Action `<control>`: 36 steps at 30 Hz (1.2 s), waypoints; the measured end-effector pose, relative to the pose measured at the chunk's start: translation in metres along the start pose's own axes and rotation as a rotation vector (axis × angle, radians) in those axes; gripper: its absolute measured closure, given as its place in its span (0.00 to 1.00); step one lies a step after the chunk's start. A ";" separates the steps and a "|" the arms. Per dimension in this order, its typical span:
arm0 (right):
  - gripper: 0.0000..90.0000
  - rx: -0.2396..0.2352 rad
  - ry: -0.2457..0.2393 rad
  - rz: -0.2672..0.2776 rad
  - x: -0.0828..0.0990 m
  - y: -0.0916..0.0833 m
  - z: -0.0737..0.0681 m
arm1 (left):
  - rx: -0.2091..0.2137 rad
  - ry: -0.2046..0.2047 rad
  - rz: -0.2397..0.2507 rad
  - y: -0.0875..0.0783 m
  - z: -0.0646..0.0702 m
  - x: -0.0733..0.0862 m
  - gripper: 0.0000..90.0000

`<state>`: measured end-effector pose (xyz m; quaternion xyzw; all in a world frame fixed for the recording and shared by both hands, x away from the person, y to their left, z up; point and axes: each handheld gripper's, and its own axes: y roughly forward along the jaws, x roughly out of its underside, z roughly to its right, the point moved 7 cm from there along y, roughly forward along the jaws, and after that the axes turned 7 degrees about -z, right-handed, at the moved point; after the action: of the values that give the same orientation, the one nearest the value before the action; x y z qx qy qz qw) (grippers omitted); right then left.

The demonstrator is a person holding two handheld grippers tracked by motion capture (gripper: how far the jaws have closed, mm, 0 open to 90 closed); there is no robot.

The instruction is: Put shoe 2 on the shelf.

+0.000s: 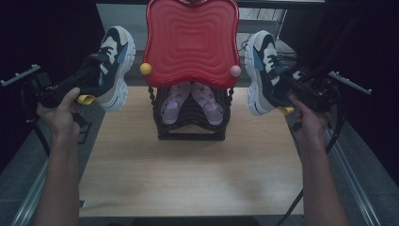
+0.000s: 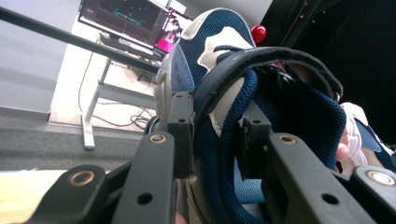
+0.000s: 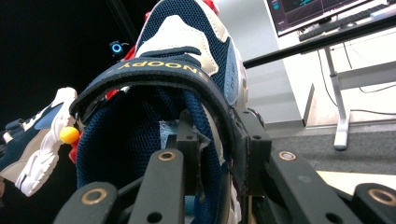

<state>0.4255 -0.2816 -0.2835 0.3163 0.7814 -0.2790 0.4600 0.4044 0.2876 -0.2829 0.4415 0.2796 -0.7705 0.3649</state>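
I hold a pair of navy, white and light-blue sneakers in the air, one on each side of a black rack. The left sneaker (image 1: 114, 66) points toe up, and my left gripper (image 1: 96, 77) is shut on its ankle collar. In the left gripper view, one jaw sits inside the left sneaker (image 2: 219, 51) and one outside, with my left gripper (image 2: 212, 135) pinching the padded wall. My right gripper (image 1: 288, 85) is shut the same way on the right sneaker (image 1: 262, 70). Its collar strap reads SNOOPY on the right sneaker (image 3: 187, 42), clamped by my right gripper (image 3: 219, 140).
A black wire rack (image 1: 190, 129) stands mid-table under a red wavy lid (image 1: 190, 37) with a yellow ball (image 1: 146, 68) and a pink ball (image 1: 235, 71) at its corners. Two small pink shoes (image 1: 174, 101) lie inside. The wooden table (image 1: 188, 174) spreads in front. A monitor (image 2: 126, 16) stands behind.
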 end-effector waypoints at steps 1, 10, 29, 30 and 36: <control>0.83 -0.002 -0.003 0.003 -0.003 0.000 -0.002 | 0.002 0.003 0.002 0.001 0.002 -0.003 0.80; 0.83 -0.032 -0.016 0.015 -0.039 0.011 -0.030 | 0.031 0.038 0.006 0.015 0.032 -0.032 0.80; 0.83 -0.086 -0.009 -0.017 -0.089 0.068 -0.079 | 0.069 0.077 -0.021 0.070 0.087 -0.070 0.80; 0.83 -0.092 0.001 -0.020 -0.090 0.071 -0.080 | 0.072 0.077 -0.021 0.073 0.089 -0.071 0.80; 0.83 -0.085 -0.011 -0.046 -0.095 0.092 -0.091 | 0.071 0.098 -0.042 0.092 0.101 -0.075 0.80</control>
<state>0.4810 -0.1783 -0.1734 0.2768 0.7971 -0.2577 0.4706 0.4563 0.1817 -0.1807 0.4856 0.2786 -0.7649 0.3185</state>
